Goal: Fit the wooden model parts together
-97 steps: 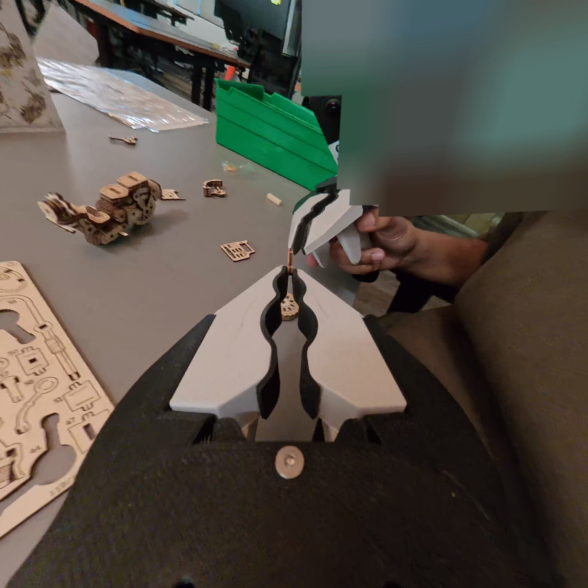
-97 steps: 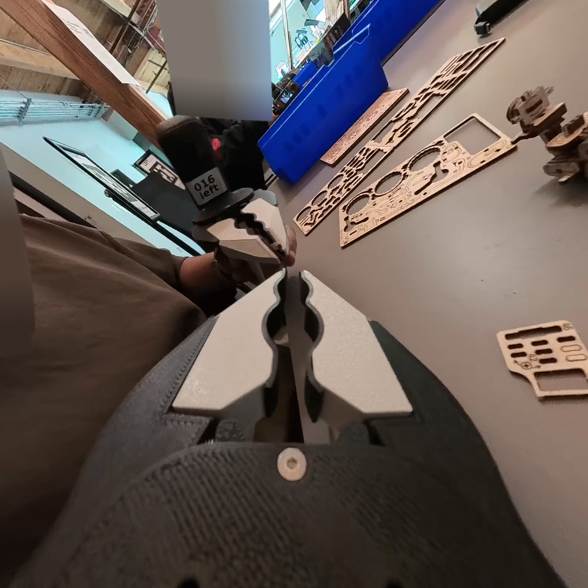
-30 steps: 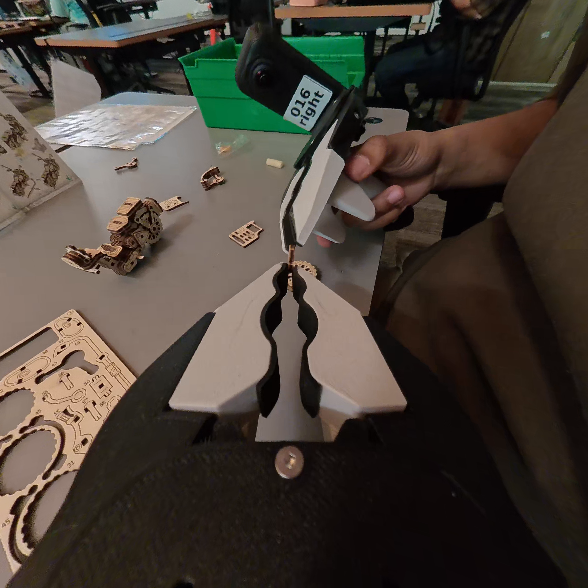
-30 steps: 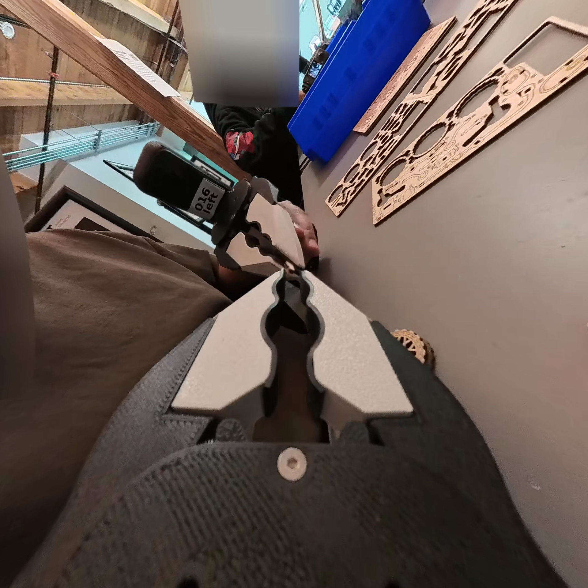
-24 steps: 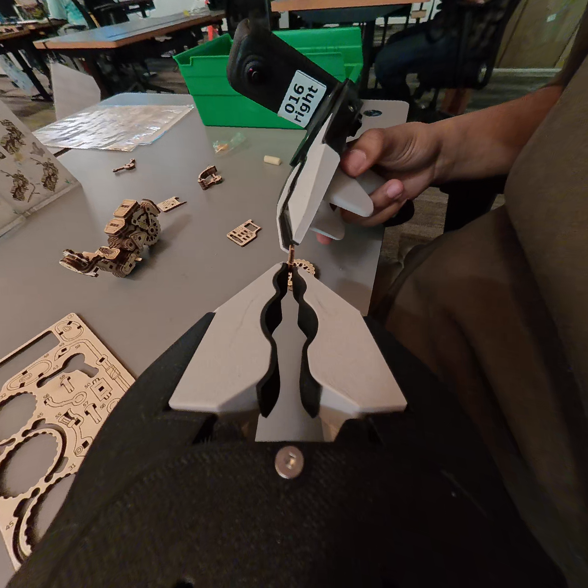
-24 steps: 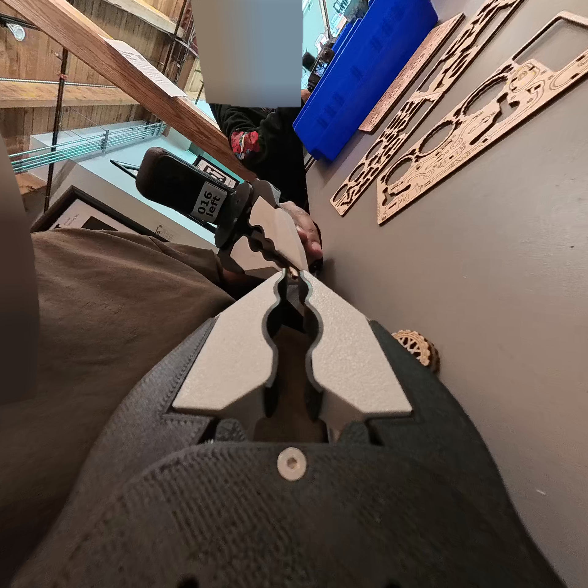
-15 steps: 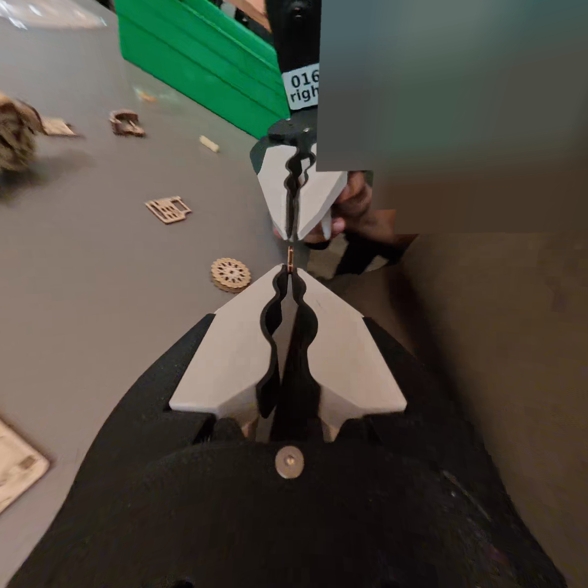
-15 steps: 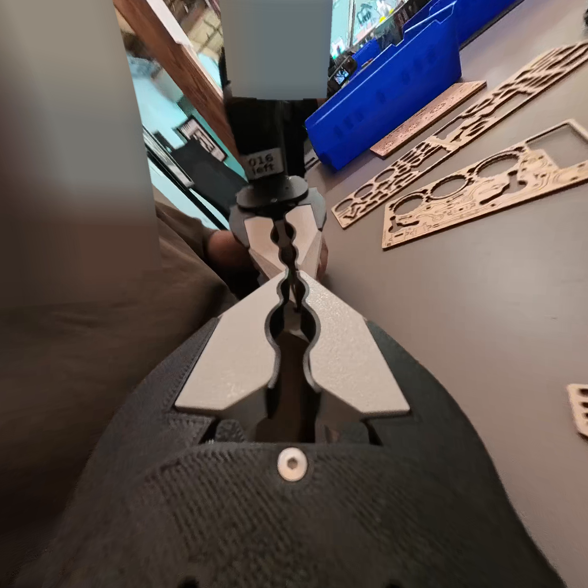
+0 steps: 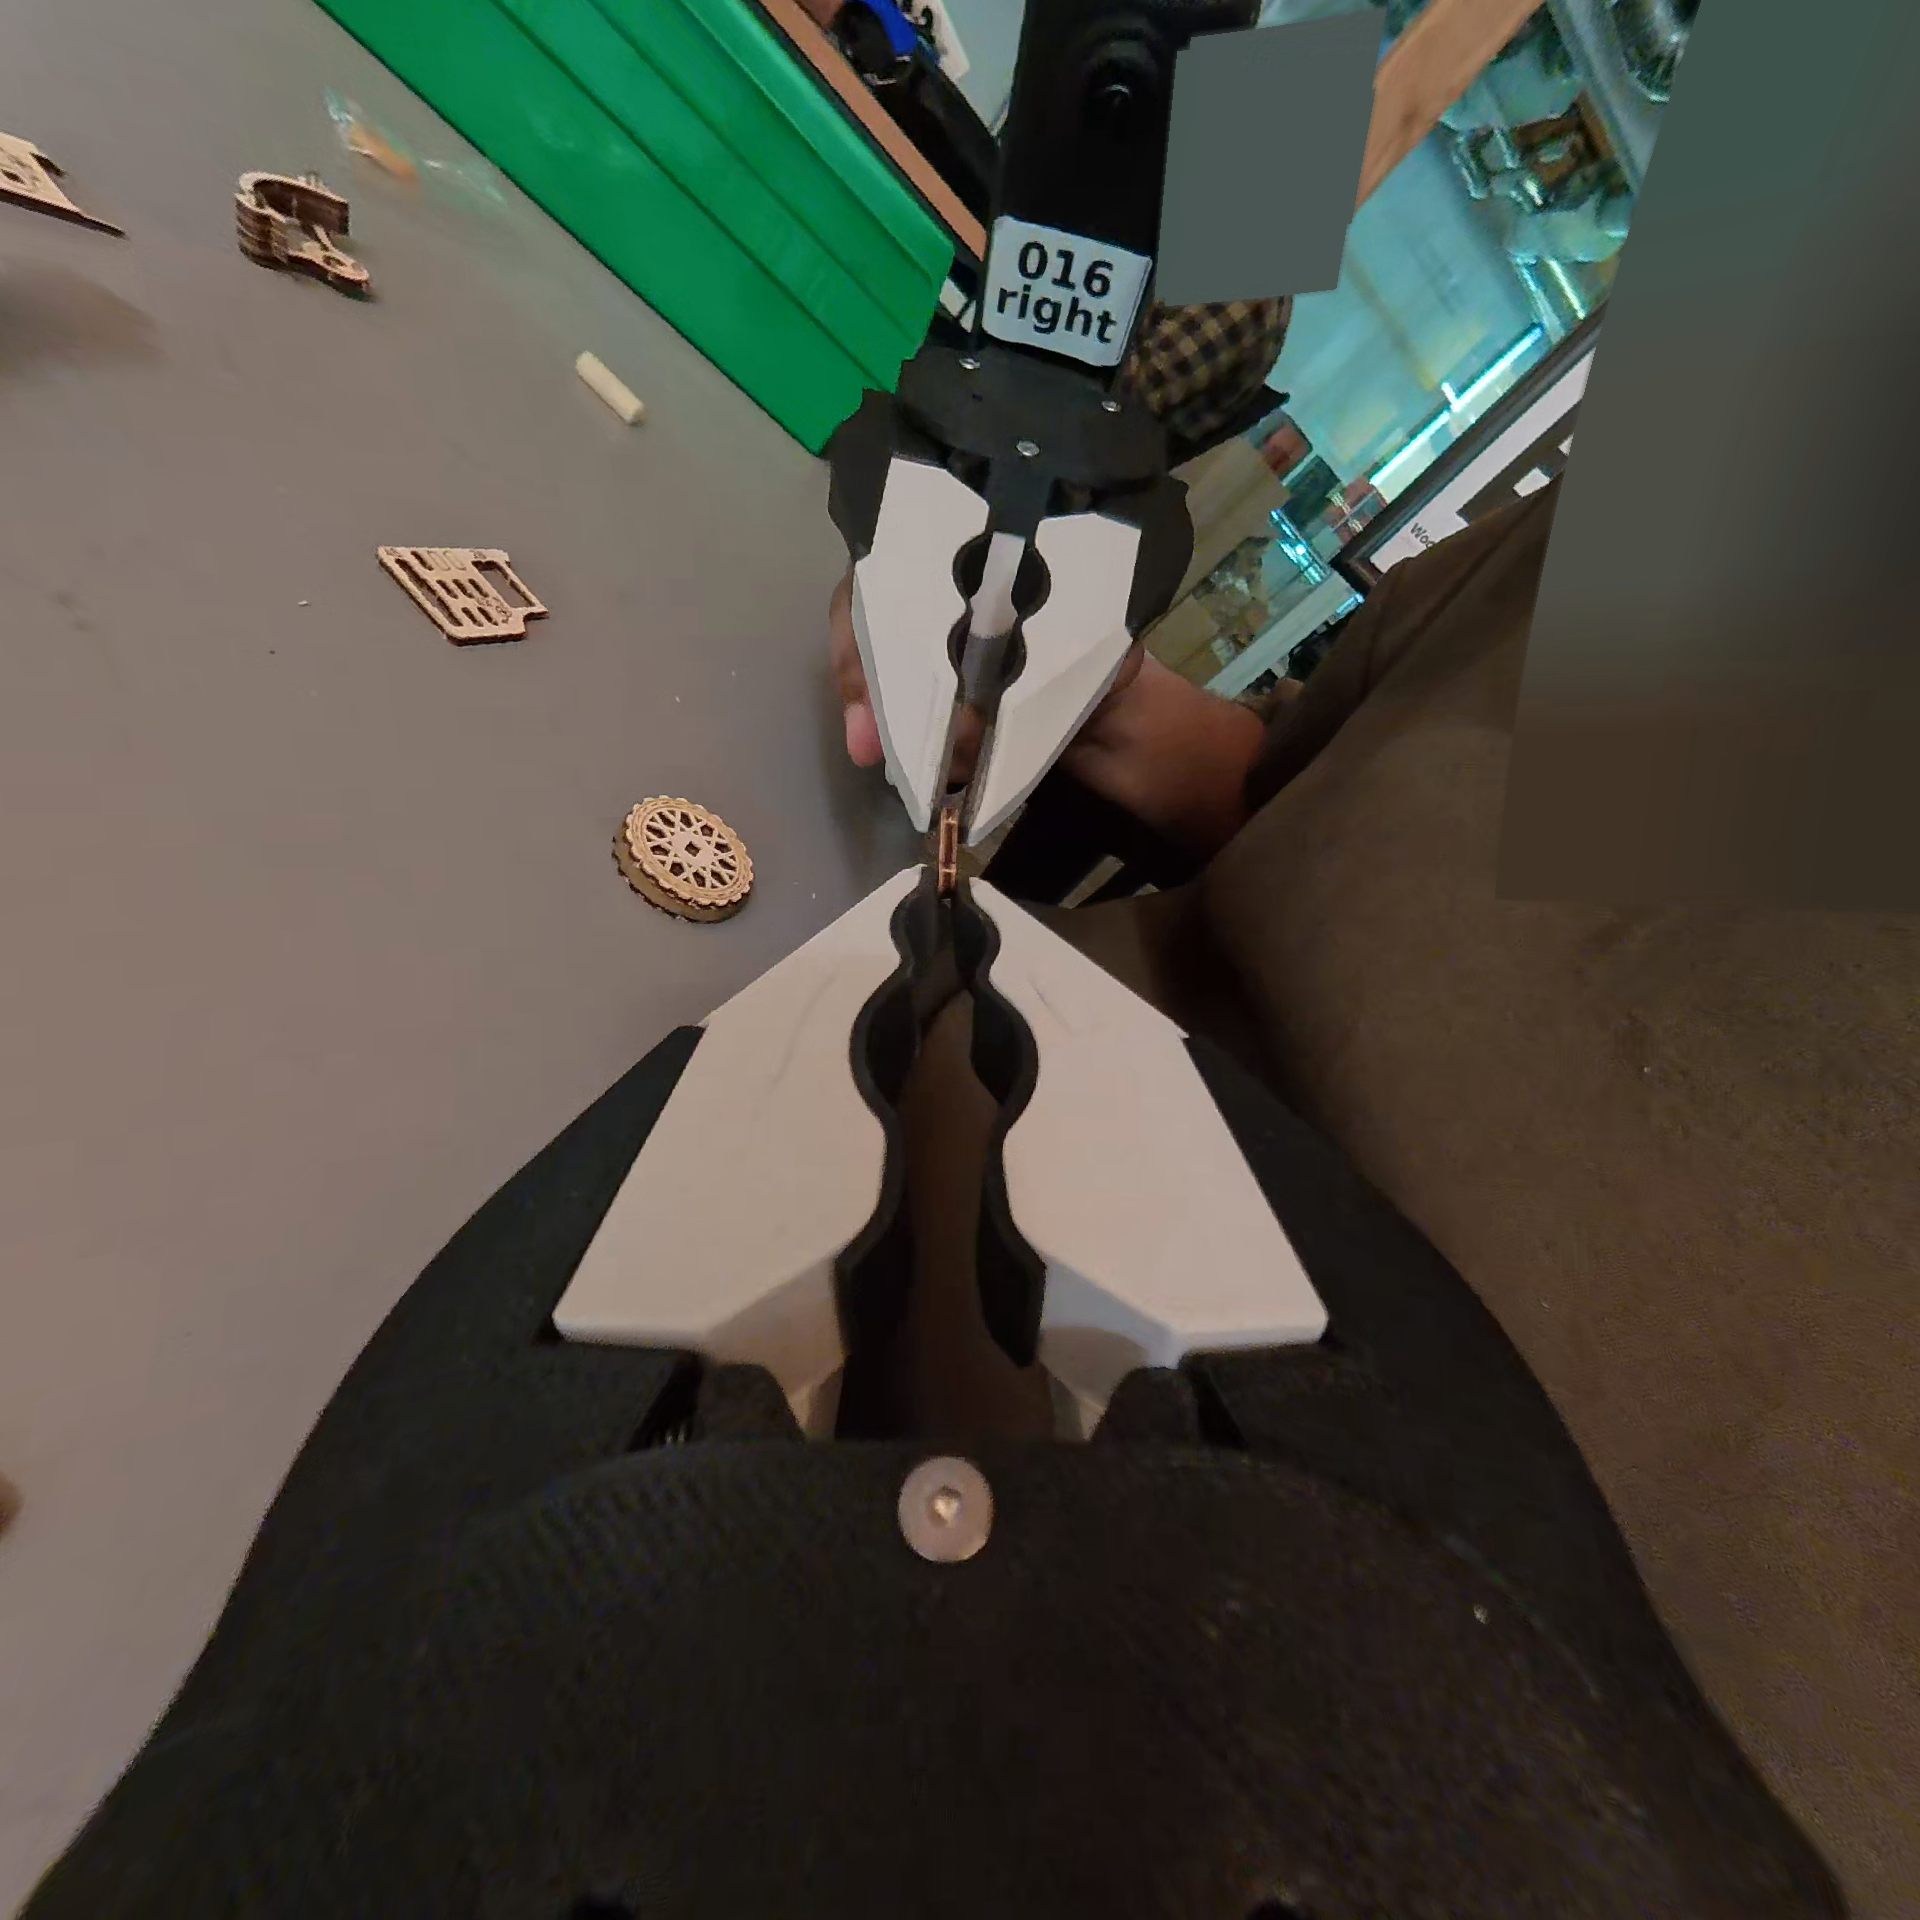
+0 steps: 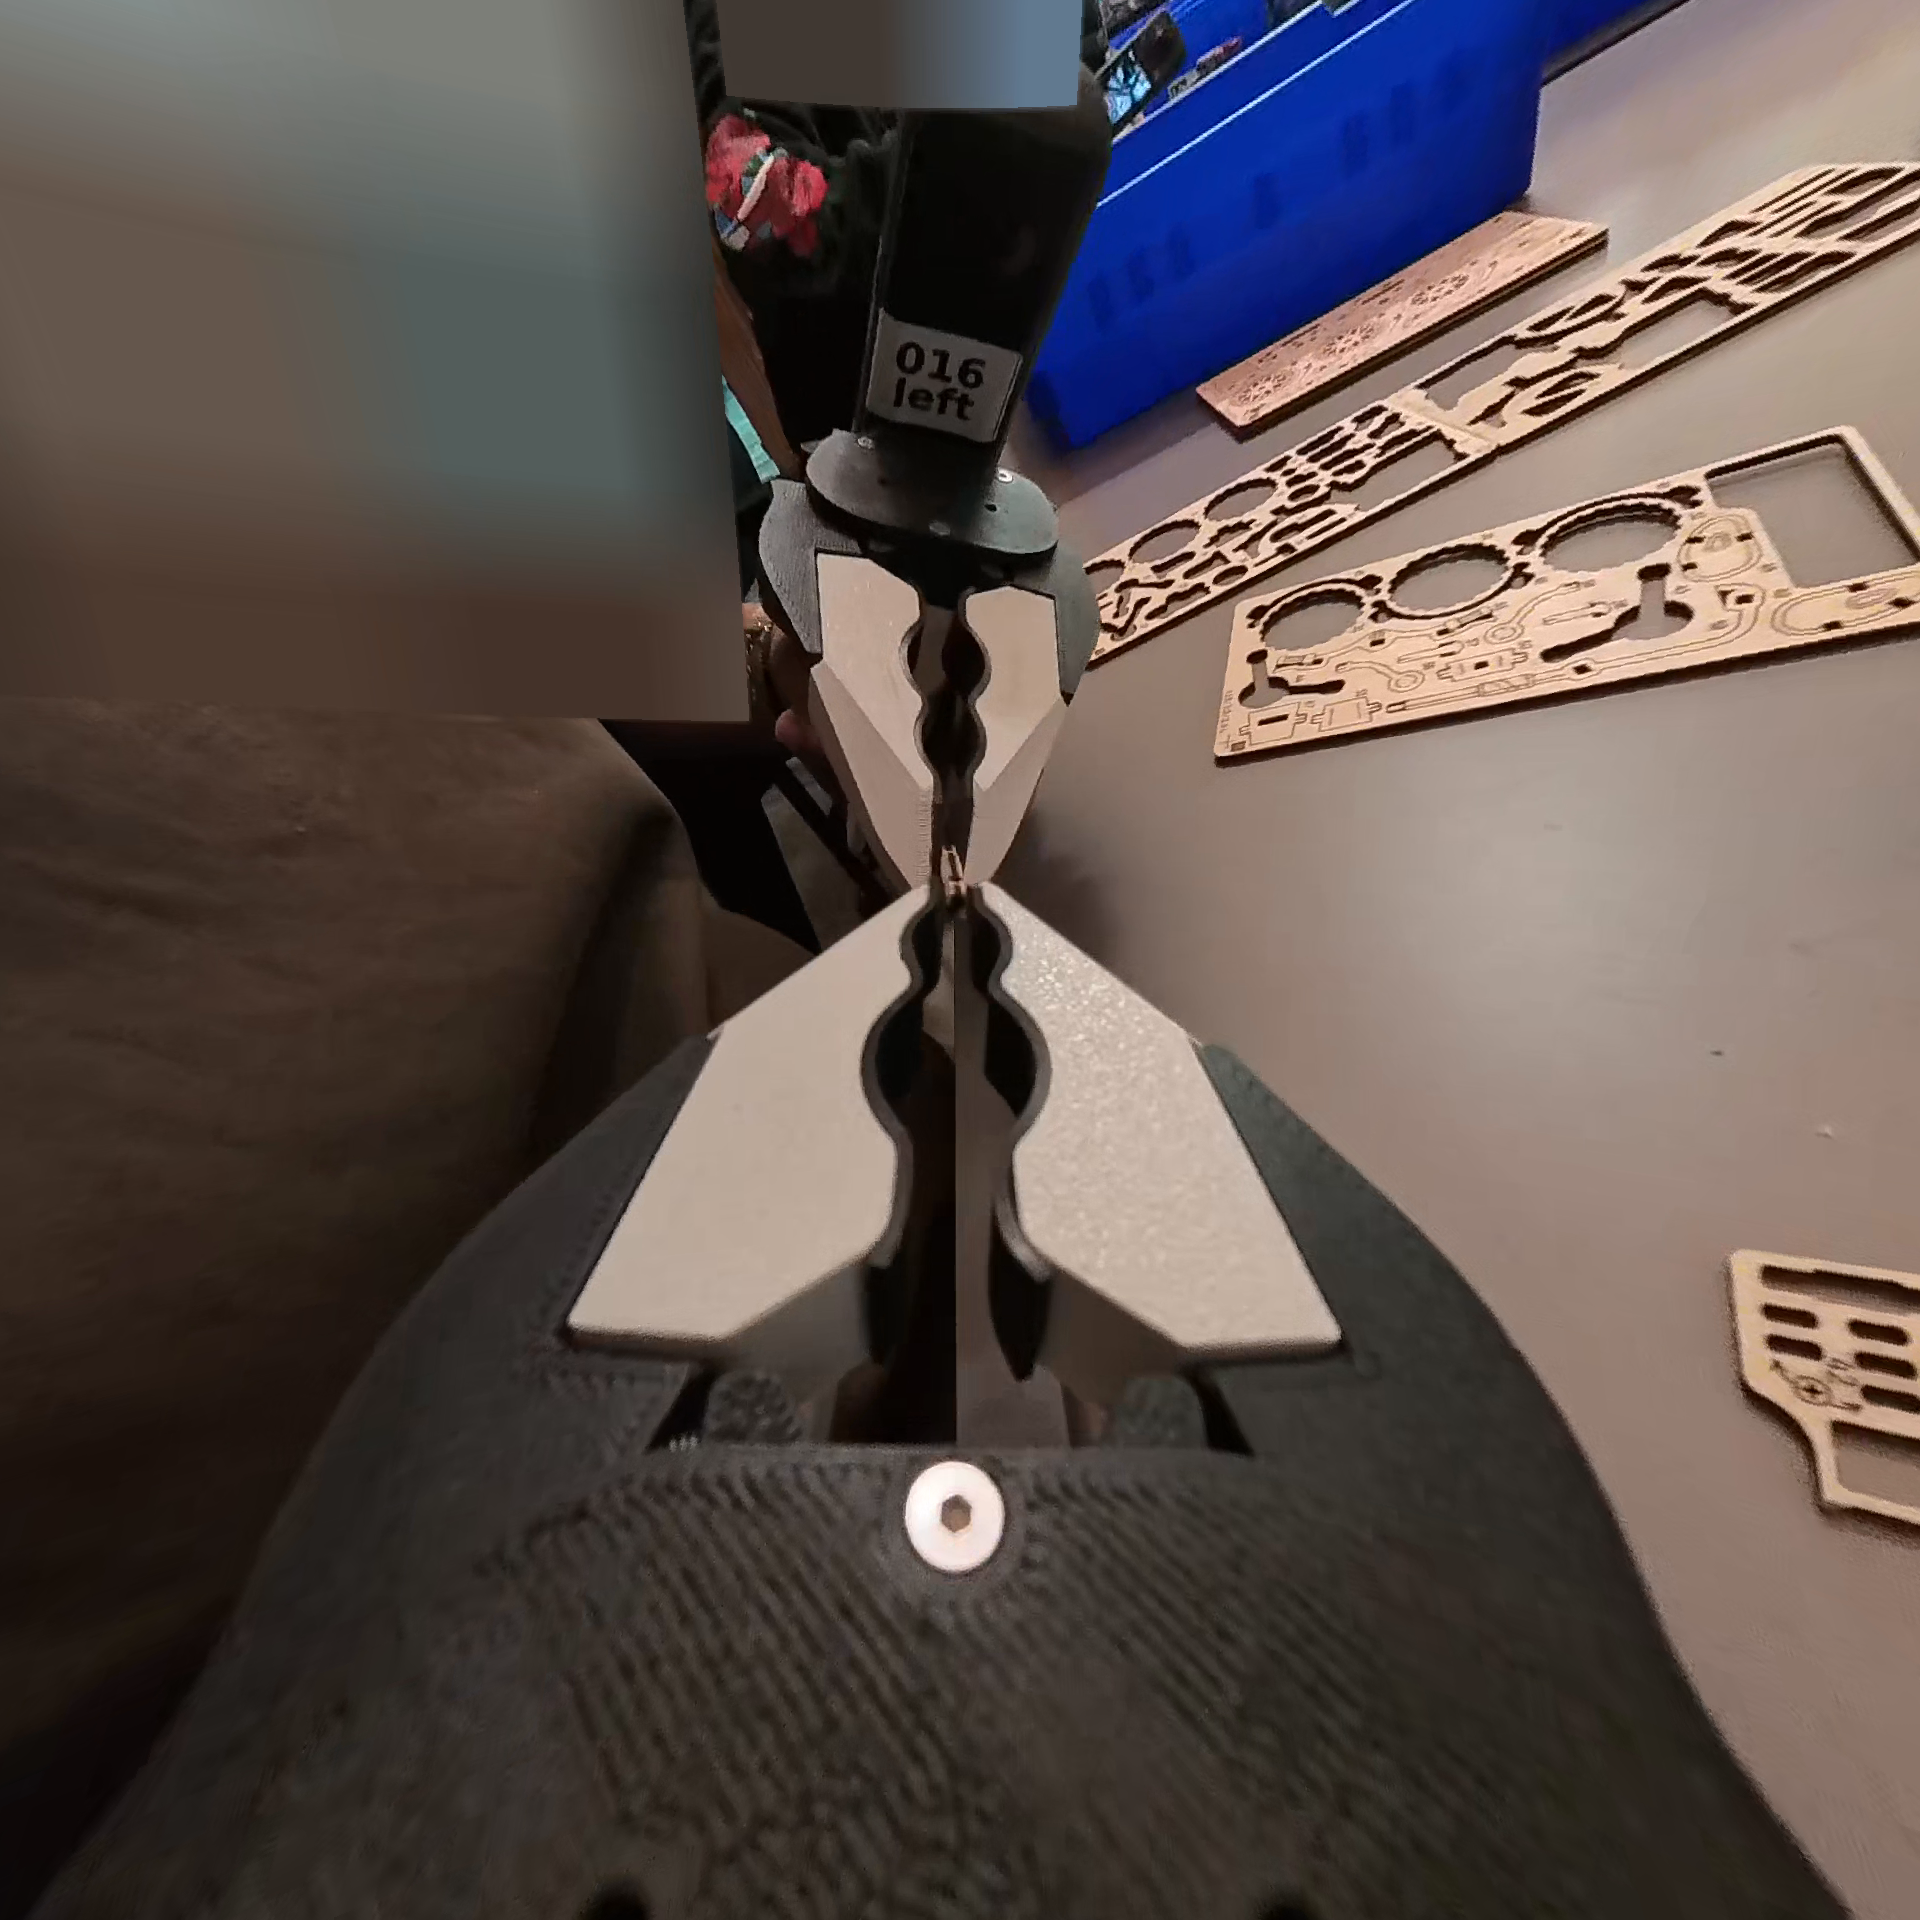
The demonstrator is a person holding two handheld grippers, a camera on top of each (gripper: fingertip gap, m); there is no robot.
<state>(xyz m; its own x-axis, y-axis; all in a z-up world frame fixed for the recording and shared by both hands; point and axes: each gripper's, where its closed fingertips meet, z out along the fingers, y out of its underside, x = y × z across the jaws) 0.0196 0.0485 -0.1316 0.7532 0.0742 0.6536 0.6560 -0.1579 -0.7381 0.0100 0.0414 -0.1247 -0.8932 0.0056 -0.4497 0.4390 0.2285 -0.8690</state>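
Observation:
A small thin wooden part [image 9: 948, 854] is pinched edge-on between my two grippers, which meet tip to tip beside the table edge. My left gripper [image 9: 948, 896] is shut on its near end. My right gripper [image 9: 950, 823] faces it head-on and is shut on the far end. In the right wrist view the part [image 10: 950, 869] shows as a sliver between my right gripper [image 10: 952, 900] and the left gripper [image 10: 948, 854]. A wooden gear wheel [image 9: 686, 858] lies flat on the grey table [image 9: 260, 831], just left of the tips.
A small slotted wooden plate [image 9: 462, 592], a white peg [image 9: 610, 387] and a small wooden sub-assembly [image 9: 296, 229] lie on the table before a green bin [image 9: 675, 177]. Punched wooden sheets [image 10: 1558, 613] and a blue bin [image 10: 1351, 208] lie beyond. A person's brown-clad body is close by. The tips of both grippers are at nearly the same place. Both grippers' tips are roughly 8 cm from the wooden gear wheel [image 9: 686, 858].
Both grippers have swung round to face each other straight on, tip to tip. The right gripper, tilted down from above a second ago, now lines up with the left on the small part.

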